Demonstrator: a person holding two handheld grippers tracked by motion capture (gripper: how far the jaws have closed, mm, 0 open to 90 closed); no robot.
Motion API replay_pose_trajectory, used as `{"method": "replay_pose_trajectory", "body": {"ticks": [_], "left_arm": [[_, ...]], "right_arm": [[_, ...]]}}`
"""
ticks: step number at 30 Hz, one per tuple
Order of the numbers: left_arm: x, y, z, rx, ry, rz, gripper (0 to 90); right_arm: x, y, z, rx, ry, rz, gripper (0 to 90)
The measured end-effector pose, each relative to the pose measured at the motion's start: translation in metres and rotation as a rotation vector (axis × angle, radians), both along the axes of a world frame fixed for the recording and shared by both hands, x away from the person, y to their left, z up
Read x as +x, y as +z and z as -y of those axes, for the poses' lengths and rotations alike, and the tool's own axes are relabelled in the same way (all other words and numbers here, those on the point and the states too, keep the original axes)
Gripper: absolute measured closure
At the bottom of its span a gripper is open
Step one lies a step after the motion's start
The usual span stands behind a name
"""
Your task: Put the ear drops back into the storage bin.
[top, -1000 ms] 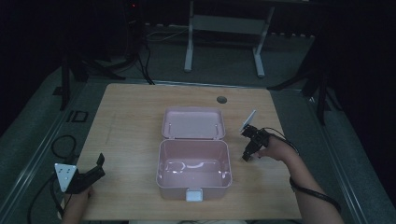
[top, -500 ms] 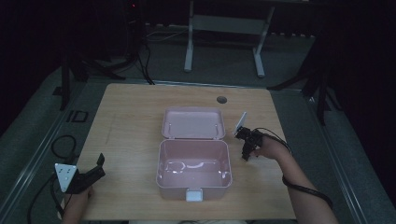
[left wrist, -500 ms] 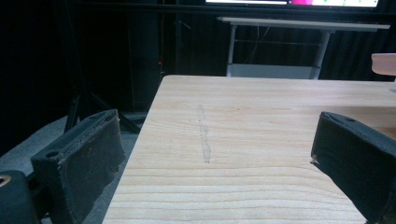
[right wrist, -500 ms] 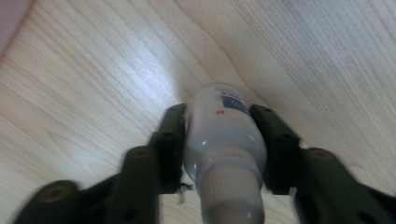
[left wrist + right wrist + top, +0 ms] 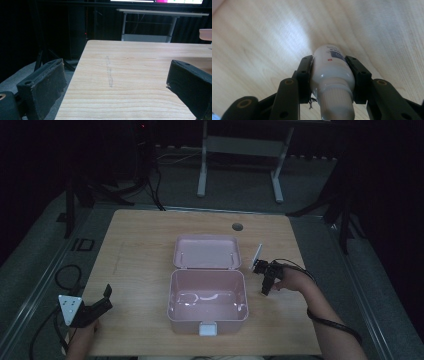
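In the right gripper view a small white bottle (image 5: 332, 75) sits squarely between the two black jaws of the right gripper (image 5: 332, 75), its ribbed cap end toward the camera and its rounded base pointing away at the wooden table (image 5: 262, 37); both pads press on the bottle's sides, so the jaws are pinching it. A dark blue label patch with pale lettering and a small red mark lies on the far end of the bottle, but the writing is too small and blurred to read. In the high view the right gripper (image 5: 265, 276) is just to the right of the open pink box (image 5: 207, 297), level with the hinge between the box's tray and its laid-back lid (image 5: 206, 251); the bottle itself is too small to make out there. Against the earlier frames, the right gripper has shifted slightly nearer the box's right wall, and its jaws have closed onto the bottle. The left gripper (image 5: 95, 307) rests well to the left of the box near the table's front left corner, unchanged in place, and the left gripper view shows its jaws spread wide with bare table between them.
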State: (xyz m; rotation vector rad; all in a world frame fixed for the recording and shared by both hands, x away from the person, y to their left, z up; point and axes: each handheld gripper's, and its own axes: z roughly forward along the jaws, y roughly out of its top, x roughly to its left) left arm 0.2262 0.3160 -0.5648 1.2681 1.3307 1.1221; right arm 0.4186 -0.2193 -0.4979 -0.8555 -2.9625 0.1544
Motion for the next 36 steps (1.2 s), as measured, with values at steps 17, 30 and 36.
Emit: {"method": "replay_pose_trajectory", "body": {"ticks": [17, 30, 36], "left_arm": [[0.000, 0.000, 0.000, -0.002, 0.001, -0.001, 2.4], [0.000, 0.000, 0.000, -0.005, 0.000, -0.003, 2.4], [0.000, 0.000, 0.000, -0.005, 0.001, -0.003, 2.3]], "right_arm": [[-0.035, 0.014, 0.002, 0.034, 0.317, 0.017, 59.5], [-0.067, 0.022, -0.002, 0.005, 0.559, 0.055, 59.5], [-0.080, 0.022, -0.006, -0.021, 0.646, 0.066, 59.5]]}}
